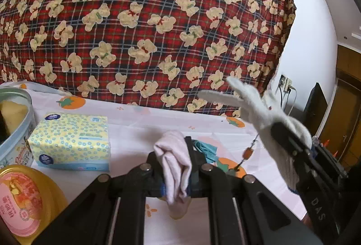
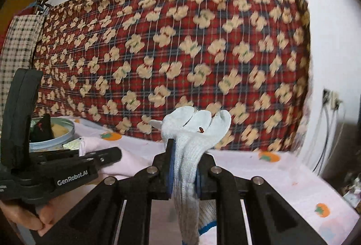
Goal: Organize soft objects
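While the left gripper (image 1: pixel 174 168) pinches a folded pale pink cloth (image 1: pixel 174 163) at lower centre of its view, the right gripper (image 2: pixel 183 168) clamps a white knit glove (image 2: pixel 194 132) at centre frame, above the persimmon-print tablecloth (image 2: pixel 282 177).

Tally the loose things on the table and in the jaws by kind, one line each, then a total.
Soft pieces: 3 – pink cloth in the left gripper, white knit glove in the right gripper, teal cloth on the tablecloth
Tissue packs: 1 – tissue pack
Round tins: 1 – round tin
Yellow lids: 1 – yellow lid
Total: 6
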`<state>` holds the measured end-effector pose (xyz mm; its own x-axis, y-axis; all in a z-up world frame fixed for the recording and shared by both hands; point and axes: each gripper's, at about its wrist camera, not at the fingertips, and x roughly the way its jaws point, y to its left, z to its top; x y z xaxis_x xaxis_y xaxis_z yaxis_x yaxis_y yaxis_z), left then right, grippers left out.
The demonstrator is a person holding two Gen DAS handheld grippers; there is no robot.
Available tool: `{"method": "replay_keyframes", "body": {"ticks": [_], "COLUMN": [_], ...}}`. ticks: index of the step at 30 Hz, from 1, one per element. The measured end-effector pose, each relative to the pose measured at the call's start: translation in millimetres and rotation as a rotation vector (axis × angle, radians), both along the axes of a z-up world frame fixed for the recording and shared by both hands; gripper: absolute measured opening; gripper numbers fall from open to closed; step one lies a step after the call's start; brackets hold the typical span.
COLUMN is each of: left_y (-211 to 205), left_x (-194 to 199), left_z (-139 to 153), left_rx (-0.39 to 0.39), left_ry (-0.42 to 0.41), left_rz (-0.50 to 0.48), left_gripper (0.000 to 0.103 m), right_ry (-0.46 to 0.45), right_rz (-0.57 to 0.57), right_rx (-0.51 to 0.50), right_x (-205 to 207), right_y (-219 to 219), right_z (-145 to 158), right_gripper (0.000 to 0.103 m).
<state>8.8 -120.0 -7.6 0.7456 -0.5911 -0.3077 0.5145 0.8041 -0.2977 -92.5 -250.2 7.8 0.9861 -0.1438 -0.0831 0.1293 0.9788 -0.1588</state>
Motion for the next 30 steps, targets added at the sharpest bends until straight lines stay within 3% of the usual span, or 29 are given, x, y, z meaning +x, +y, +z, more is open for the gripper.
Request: {"method": "replay_keyframes", "body": {"ticks": [7,9,13,16,21,30], "left_y": [8.7,10.9,14.8,14.7,18.8,21.4], "left_x": [-10.3,-11.9,-13.7,-14.4,-17.9,-18.9], "left_z": [1.2,1.3,1.0,1.2,3.8,5.4], "left_rx": [-0.011,-0.016,-0.023,-0.018,-0.026,-0.034], "left_ry": [-0.024,-0.025,-0.024,-0.028,-0.038,-0.037], "left_rz": [-0.013,-0.015,-0.017,-0.014,-0.018,-0.019], "left_gripper": [0.01,0.01,0.01,0.01,0.01,0.01], "right_ry": [-0.07,-0.041,0.041,0.087,0.147,0.196], "right_rz": [-0.03,0.007,0.091,0.182,0.351,0.568], "right_rx": [-0.136,-0.111,0.09,0.295,0.775,1.142], "right_x": [-13.9,-15.6,-14.7,-11.1,1.8,15.9], "right_y": [25.4,27.9,12.7,-17.1,-84.4,-109.6], "right_z": [1.3,1.6,6.4,17.3,22.4,1.2], "right_gripper": [0.016,0.016,0.016,0.016,0.016,0.016]}}
